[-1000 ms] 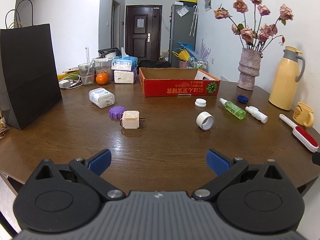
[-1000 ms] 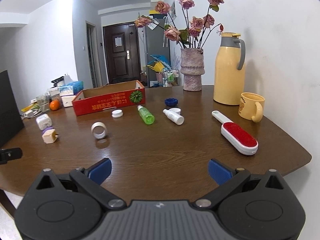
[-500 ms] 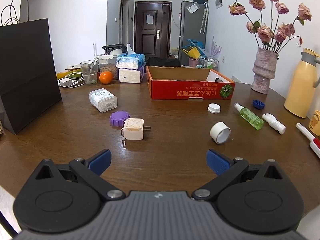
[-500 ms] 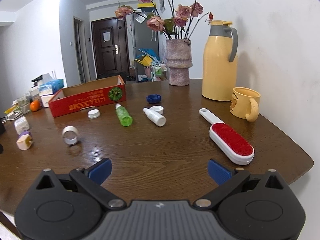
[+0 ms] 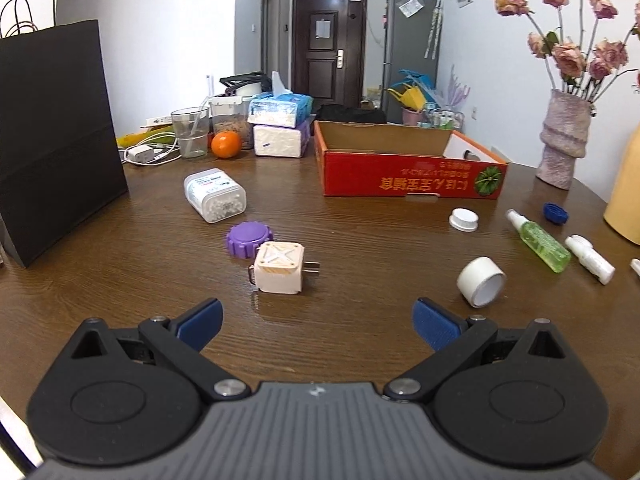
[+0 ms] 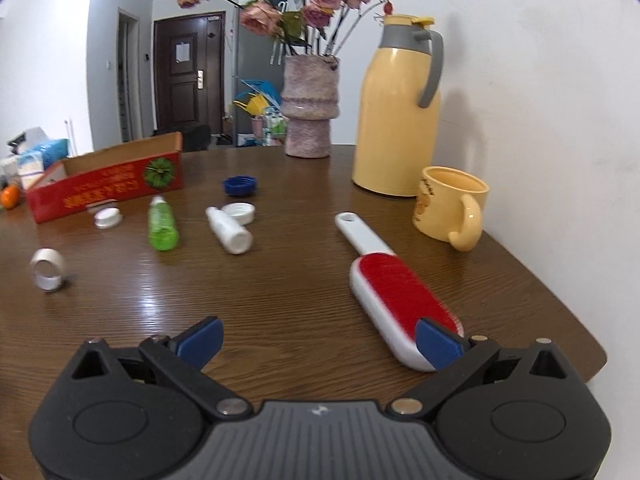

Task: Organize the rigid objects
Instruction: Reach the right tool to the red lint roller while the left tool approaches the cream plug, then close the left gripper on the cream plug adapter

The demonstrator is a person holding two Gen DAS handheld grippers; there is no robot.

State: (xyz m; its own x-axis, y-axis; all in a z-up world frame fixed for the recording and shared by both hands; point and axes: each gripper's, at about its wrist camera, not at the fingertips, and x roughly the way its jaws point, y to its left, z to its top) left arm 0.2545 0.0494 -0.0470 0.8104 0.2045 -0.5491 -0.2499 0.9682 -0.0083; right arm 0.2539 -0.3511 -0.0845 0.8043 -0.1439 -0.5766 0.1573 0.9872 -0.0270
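My left gripper [image 5: 318, 326] is open over the wooden table, just short of a cream plug adapter [image 5: 279, 267] with a purple cap [image 5: 249, 239] behind it. A white tape roll [image 5: 481, 281], a green spray bottle [image 5: 540, 239] and a white bottle [image 5: 591, 258] lie to the right. The red cardboard box [image 5: 408, 178] stands open at the back. My right gripper [image 6: 319, 340] is open too, with the red lint brush [image 6: 394, 292] beside its right finger. Ahead of it lie the green bottle [image 6: 161, 223], the white bottle [image 6: 229, 230], a blue cap [image 6: 239, 185] and the tape roll [image 6: 49, 269].
A black paper bag [image 5: 52, 128] stands at the left. A clear pill box [image 5: 214, 195], tissue packs [image 5: 280, 122], an orange [image 5: 226, 145] and a glass [image 5: 190, 132] sit at the back left. A vase [image 6: 310, 108], a yellow flask [image 6: 396, 112] and a mug [image 6: 452, 206] line the right wall.
Both grippers have moved forward over the table. The plug adapter is closer to the left one, the lint brush closer to the right one. Both stay open.
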